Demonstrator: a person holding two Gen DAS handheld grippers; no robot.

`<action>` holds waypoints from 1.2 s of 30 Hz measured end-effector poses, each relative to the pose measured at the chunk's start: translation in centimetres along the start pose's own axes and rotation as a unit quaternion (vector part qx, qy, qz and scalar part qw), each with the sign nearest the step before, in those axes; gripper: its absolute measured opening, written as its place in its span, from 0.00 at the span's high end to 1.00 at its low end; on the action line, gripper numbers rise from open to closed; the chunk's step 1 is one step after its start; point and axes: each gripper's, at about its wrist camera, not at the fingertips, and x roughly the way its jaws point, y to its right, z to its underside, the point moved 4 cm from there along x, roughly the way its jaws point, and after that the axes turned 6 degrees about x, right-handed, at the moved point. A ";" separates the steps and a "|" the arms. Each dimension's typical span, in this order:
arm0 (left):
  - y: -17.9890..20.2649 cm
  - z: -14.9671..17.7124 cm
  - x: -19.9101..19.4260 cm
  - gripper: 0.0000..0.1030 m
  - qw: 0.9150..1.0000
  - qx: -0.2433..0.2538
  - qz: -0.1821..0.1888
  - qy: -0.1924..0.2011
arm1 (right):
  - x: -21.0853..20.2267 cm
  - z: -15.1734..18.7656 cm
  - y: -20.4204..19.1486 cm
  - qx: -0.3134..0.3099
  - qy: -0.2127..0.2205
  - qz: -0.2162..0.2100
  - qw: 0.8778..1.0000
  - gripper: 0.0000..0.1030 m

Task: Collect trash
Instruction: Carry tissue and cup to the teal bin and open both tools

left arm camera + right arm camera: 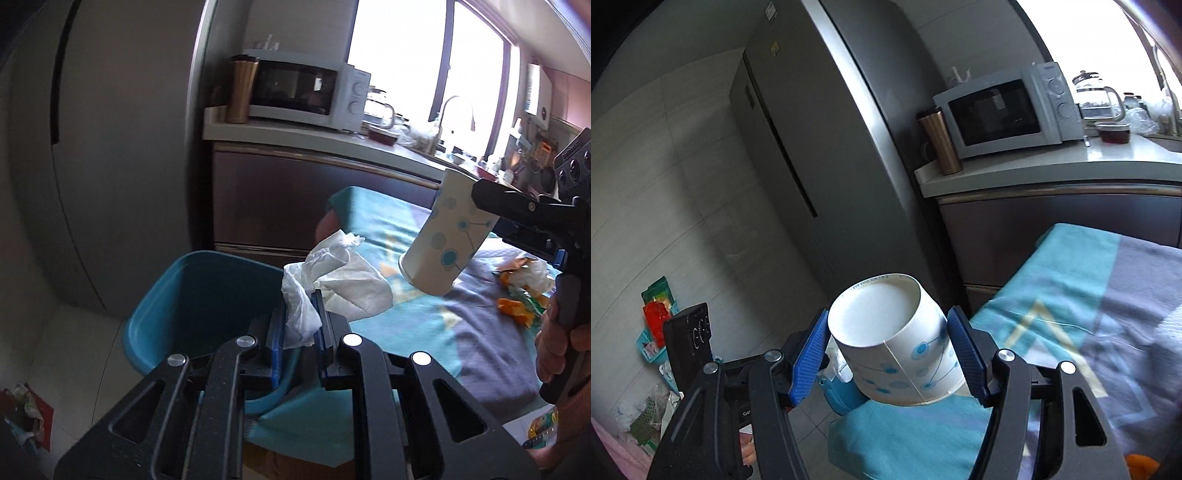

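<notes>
My left gripper (300, 317) is shut on a crumpled white tissue (332, 280) and holds it at the table's left edge, beside the rim of a blue bin (192, 295) that stands on the floor. My right gripper (892, 343) is shut on a white paper cup with blue dots (897, 354), held tilted above the table's corner. The cup also shows in the left wrist view (443, 240), in the air to the right of the tissue. Orange peel and wrappers (517, 295) lie on the cloth.
The table has a teal and purple cloth (424, 332). Behind it stands a counter (295, 136) with a microwave (306, 92), a copper tumbler (240, 88), a kettle and a sink. A grey fridge (820, 147) stands at the left. Bags and packets (653, 332) lie on the floor.
</notes>
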 end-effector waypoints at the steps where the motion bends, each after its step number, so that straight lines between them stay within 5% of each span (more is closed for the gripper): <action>1: -1.0 0.1 0.4 0.86 1.000 -0.006 -0.009 -0.005 | 1.3 0.0 -0.4 0.001 -0.010 -0.004 1.000 0.39; 10: -6.6 1.8 4.6 0.85 0.997 -0.034 -0.053 -0.049 | 11.3 1.2 -1.9 0.005 -0.110 -0.011 0.994 0.39; 21: -8.2 2.5 8.1 0.80 0.993 -0.037 -0.080 -0.078 | 18.1 3.2 -1.4 0.037 -0.186 0.022 0.982 0.38; 24: -8.4 3.0 8.5 0.73 0.992 -0.040 -0.084 -0.083 | 18.1 3.3 -1.1 0.044 -0.191 0.027 0.980 0.36; 36: -6.9 3.0 7.3 0.71 0.995 -0.030 -0.069 -0.064 | 12.5 2.7 -0.8 0.031 -0.144 0.012 0.989 0.30</action>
